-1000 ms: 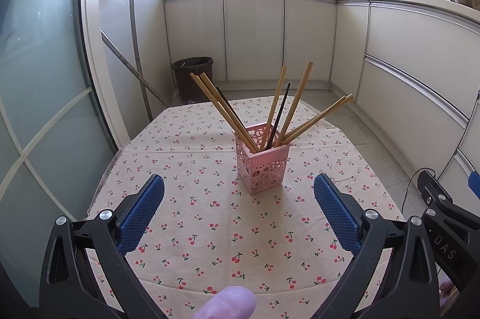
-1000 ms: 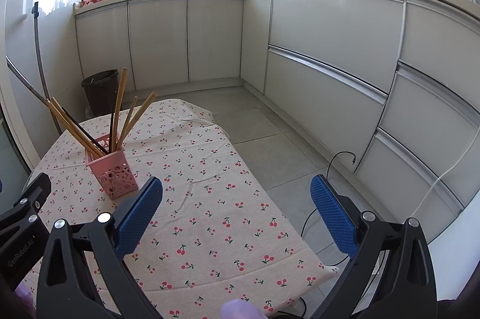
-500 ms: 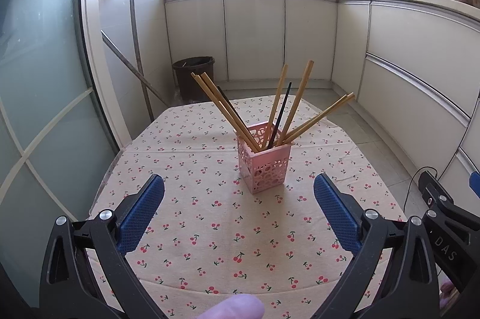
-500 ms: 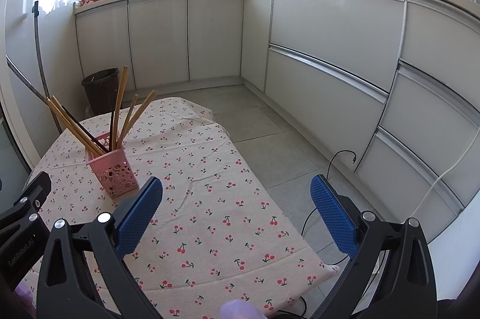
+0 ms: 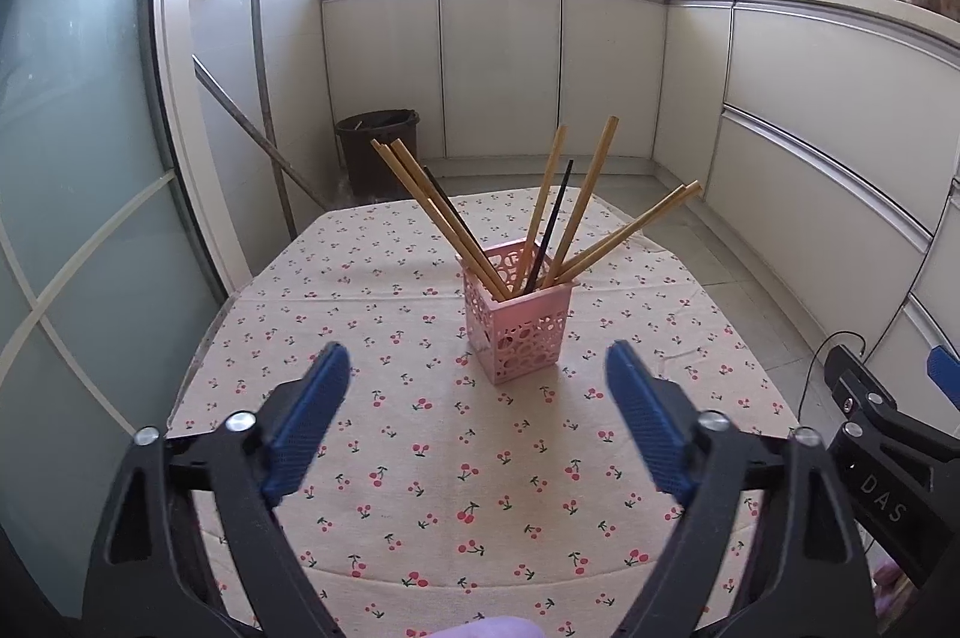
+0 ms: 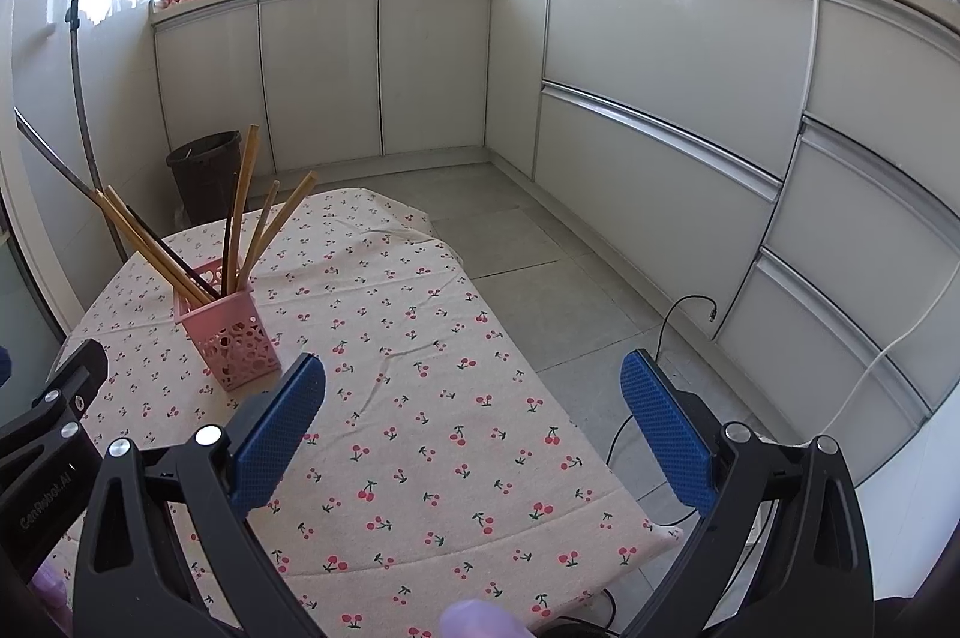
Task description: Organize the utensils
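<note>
Left wrist view shows my left tongs [image 5: 477,413] with their blue pads apart and nothing between them, though the jaws have just been closing a little from their widest; they hang above the worktop with its cream cherry-print tablecloth [image 5: 432,458], aimed at the pink perforated plastic utensil holder [image 5: 517,317] that stands upright near the middle of the cloth, ahead of the pads and apart from them; the long wooden chopsticks [image 5: 591,194] and the thin black chopsticks [image 5: 549,233] all stand in that holder, fanned out to left and right, and I see no loose utensil lying on the cloth. Right wrist view gives the same holder [image 6: 231,338] off to the left of my right tongs [image 6: 474,416], whose pads are also wide apart and empty, pointing over the right-hand edge of the worktop toward the grey floor tiles [image 6: 540,290] and the white lower cabinets [image 6: 660,98]; the black frame of the other tongs shows at the lower left corner.

I judge the sorting to be as good as done, since everything in sight is already in the holder; what remains, if anything, is a tidy-up of the splayed sticks or drawing both tongs back. A next move would call for care near the leaning sticks; the light holder looks easy to tip if a pad knocks one.
</note>
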Demonstrator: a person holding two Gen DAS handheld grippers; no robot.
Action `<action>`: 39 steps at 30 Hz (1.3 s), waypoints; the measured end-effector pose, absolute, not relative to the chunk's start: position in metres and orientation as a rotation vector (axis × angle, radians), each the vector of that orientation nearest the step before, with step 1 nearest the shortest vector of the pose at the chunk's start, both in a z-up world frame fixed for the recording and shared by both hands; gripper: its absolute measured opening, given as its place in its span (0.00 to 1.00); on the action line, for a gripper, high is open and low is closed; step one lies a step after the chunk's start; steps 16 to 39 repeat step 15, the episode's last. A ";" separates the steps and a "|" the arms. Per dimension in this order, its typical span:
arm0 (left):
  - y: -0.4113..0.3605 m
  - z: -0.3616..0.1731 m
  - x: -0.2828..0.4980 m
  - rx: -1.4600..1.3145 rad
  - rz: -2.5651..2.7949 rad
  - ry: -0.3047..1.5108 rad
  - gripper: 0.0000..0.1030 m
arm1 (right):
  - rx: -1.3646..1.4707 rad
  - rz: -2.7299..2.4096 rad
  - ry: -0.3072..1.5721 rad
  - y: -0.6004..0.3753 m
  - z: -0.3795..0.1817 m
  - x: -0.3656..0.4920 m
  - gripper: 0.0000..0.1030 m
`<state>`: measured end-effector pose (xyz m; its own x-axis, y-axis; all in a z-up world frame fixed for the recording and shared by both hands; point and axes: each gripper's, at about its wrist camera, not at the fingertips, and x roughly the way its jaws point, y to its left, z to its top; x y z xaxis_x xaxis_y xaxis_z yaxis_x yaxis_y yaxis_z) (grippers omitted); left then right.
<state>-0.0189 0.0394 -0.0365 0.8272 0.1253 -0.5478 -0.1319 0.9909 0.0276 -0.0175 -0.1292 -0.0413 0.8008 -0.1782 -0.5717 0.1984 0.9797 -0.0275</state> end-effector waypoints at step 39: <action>0.036 -0.037 -0.018 0.011 0.165 0.581 0.93 | 0.035 -0.208 0.616 -0.132 -0.043 -0.016 0.93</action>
